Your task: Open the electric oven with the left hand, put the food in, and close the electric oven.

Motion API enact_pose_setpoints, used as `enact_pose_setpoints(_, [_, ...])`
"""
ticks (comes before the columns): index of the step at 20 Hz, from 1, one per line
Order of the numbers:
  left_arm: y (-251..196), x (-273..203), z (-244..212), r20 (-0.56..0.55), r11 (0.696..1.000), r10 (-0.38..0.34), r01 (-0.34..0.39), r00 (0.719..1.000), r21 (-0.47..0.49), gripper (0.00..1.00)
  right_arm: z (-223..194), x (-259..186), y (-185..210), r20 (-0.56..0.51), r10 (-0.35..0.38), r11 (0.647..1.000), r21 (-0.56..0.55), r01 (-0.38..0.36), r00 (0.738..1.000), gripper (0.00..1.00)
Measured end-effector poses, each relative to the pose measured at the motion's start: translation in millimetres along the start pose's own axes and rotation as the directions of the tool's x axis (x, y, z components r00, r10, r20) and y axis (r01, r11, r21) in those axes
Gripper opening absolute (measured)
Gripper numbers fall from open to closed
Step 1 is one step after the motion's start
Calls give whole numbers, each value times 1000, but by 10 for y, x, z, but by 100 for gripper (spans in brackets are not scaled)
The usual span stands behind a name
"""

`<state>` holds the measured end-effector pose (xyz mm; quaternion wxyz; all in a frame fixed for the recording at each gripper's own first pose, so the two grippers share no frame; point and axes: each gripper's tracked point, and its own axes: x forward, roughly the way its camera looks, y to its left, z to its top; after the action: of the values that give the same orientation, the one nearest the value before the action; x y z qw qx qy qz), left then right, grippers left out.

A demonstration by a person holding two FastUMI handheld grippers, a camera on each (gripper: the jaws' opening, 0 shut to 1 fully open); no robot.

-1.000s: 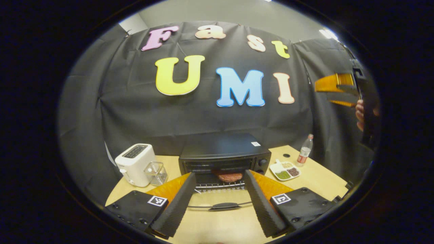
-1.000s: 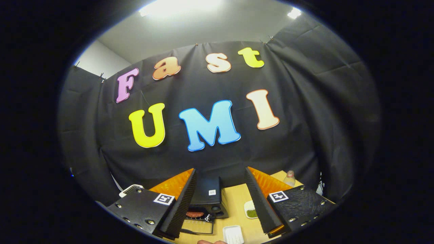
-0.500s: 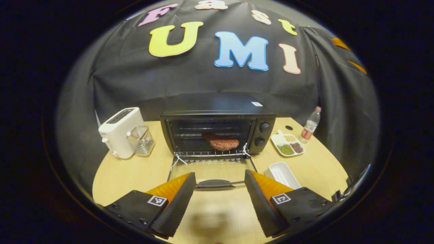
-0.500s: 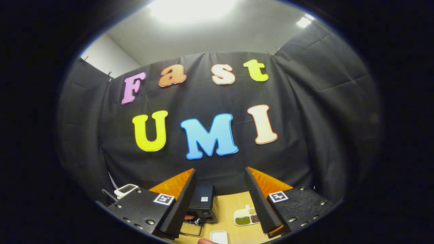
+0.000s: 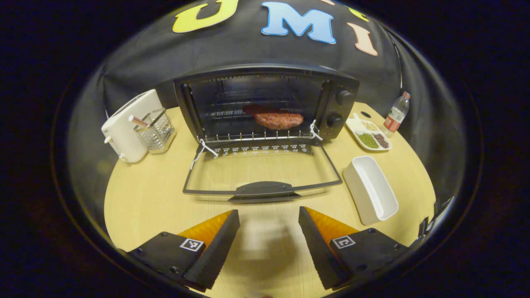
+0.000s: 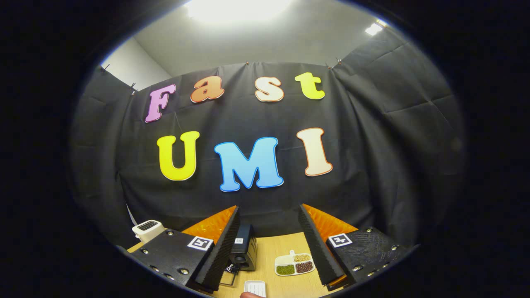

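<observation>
Hovering before electric oven (image 5: 265,103): left gripper (image 5: 268,244), fingers spread, empty, near lowered door handle (image 5: 265,190). Meat patty (image 5: 278,120) on oven rack inside. Right gripper (image 6: 268,248) released, raised high above oven.

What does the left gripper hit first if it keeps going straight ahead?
Probably the door handle of the open oven, centred ahead of the open left gripper; depth is uncertain, so bare table might come first.
</observation>
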<state>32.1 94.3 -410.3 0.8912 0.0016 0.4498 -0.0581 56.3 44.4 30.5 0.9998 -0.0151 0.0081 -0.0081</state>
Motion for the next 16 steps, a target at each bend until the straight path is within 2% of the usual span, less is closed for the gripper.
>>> enact_pose_setpoints(3, [18, 201, -39, -39, 1000, 5, -5, 999, -13, 100, -57, 22, -84, -13, -14, 1000, -12, 14, 1000, 86])
enact_pose_setpoints(4, [13, 266, -46, -54, 1000, 4, -5, 999, -16, 97, -90, 15, -98, -22, -16, 1000, -19, 16, 1000, 86])
enact_pose_setpoints(5, [12, 317, -64, -69, 1000, 2, -3, 998, -17, 100, -102, 5, -116, -28, -21, 999, -26, 20, 999, 86])
enact_pose_setpoints(6, [15, 358, -79, -85, 1000, 2, -3, 996, -14, 97, -107, 3, -129, -28, -25, 999, -29, 24, 999, 87])
enact_pose_setpoints(7, [17, 405, -85, -97, 1000, 2, -4, 995, -16, 100, -104, 15, -140, -27, -30, 999, -31, 29, 999, 87])
enact_pose_setpoints(8, [18, 445, -84, -107, 1000, 2, -4, 994, -20, 96, -113, 18, -159, -29, -35, 999, -35, 34, 999, 87])
enact_pose_setpoints(11, [32, 545, -97, -138, 999, 5, -12, 990, -47, 96, -113, 31, -192, -32, -45, 998, -47, 43, 998, 87])
enact_pose_setpoints(12, [56, 560, -99, -151, 999, 16, -23, 988, -47, 92, -110, 33, -203, -31, -47, 998, -50, 46, 998, 87])
enact_pose_setpoints(13, [70, 614, -97, -151, 999, 24, -27, 988, -23, 96, -103, 40, -205, -31, -49, 998, -52, 47, 998, 87])
enact_pose_setpoints(14, [73, 612, -96, -165, 1000, 27, -30, 986, -11, 96, -112, 43, -203, -31, -48, 998, -52, 47, 998, 87])
enact_pose_setpoints(15, [66, 605, -89, -172, 999, 26, -30, 985, -20, 92, -114, 51, -190, -31, -46, 998, -48, 44, 998, 87])
enact_pose_setpoints(16, [57, 598, -87, -178, 999, 24, -29, 984, -27, 96, -118, 61, -174, -33, -41, 998, -43, 40, 999, 87])
